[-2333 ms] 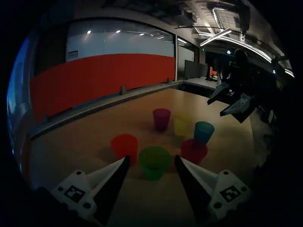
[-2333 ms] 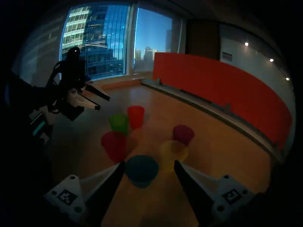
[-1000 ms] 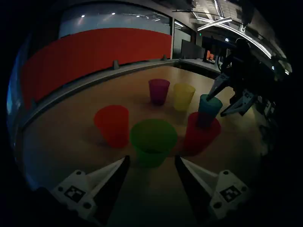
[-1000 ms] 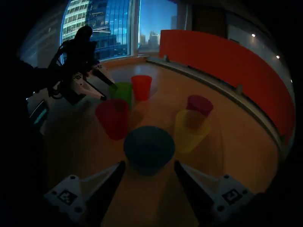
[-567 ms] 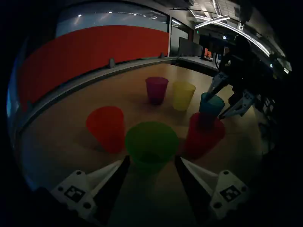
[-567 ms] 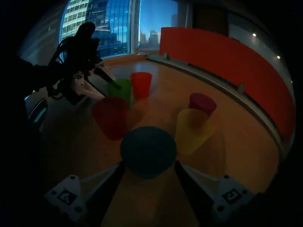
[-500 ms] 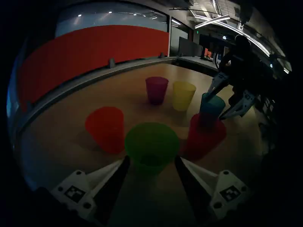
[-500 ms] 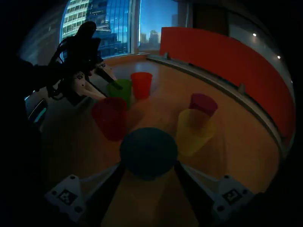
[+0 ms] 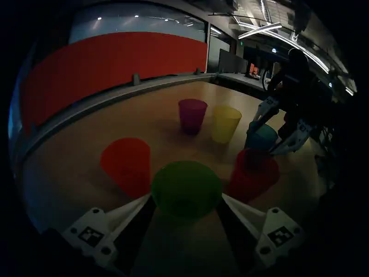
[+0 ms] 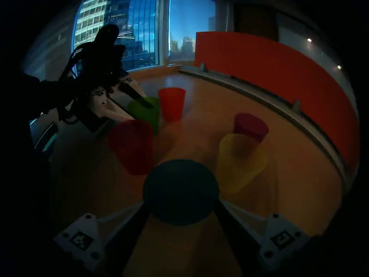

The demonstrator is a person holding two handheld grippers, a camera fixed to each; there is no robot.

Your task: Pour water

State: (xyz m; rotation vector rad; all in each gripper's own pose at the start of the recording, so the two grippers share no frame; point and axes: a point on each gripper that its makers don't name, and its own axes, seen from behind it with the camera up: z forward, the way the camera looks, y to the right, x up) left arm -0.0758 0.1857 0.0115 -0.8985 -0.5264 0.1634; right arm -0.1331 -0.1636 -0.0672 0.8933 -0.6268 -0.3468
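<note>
Your left gripper (image 9: 186, 198) flanks the green cup (image 9: 187, 184) at 12 o'clock, right gripper (image 10: 181, 203) the blue cup (image 10: 181, 187), both wide open, empty; squeeze gently

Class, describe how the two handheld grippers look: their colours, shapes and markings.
The left gripper and right gripper each have two white fingers that taper to points, with black inner faces. Every finger carries a square black-and-white marker and small dark screw holes near its base.
</note>
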